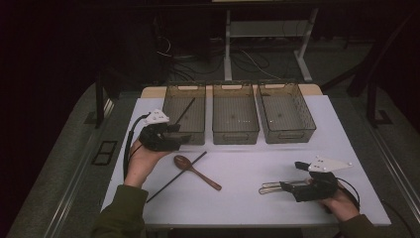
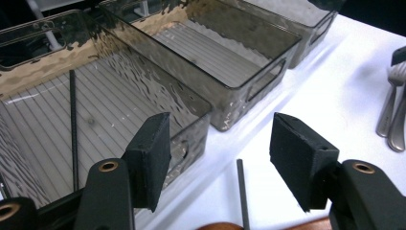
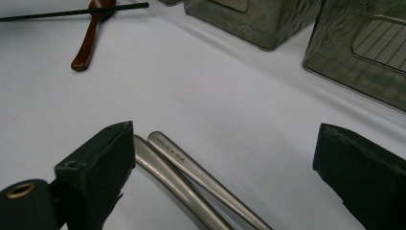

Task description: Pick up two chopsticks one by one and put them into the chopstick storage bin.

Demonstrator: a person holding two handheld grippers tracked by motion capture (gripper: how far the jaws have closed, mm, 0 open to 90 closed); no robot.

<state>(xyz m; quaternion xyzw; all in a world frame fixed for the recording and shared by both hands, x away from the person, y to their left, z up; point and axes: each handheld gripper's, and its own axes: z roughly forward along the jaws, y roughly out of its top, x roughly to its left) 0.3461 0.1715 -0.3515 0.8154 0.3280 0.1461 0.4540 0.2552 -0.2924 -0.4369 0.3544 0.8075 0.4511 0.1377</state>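
My left gripper (image 1: 181, 135) hovers at the front edge of the left clear bin (image 1: 171, 116). Its jaws are open with nothing between them (image 2: 220, 139). One black chopstick (image 2: 73, 124) lies inside that bin. A second black chopstick (image 1: 176, 177) lies on the table, crossed under a wooden spoon (image 1: 195, 171). My right gripper (image 1: 291, 176) rests low at the front right. It is open (image 3: 227, 143) around the handles of two metal utensils (image 3: 191, 177), which lie against the pad seen on the left in the right gripper view.
Three clear grey bins stand in a row at the back; the middle bin (image 1: 235, 116) and right bin (image 1: 287, 114) hold nothing I can see. The white table top (image 1: 247, 163) ends near my forearms. Cables and table legs lie beyond the far edge.
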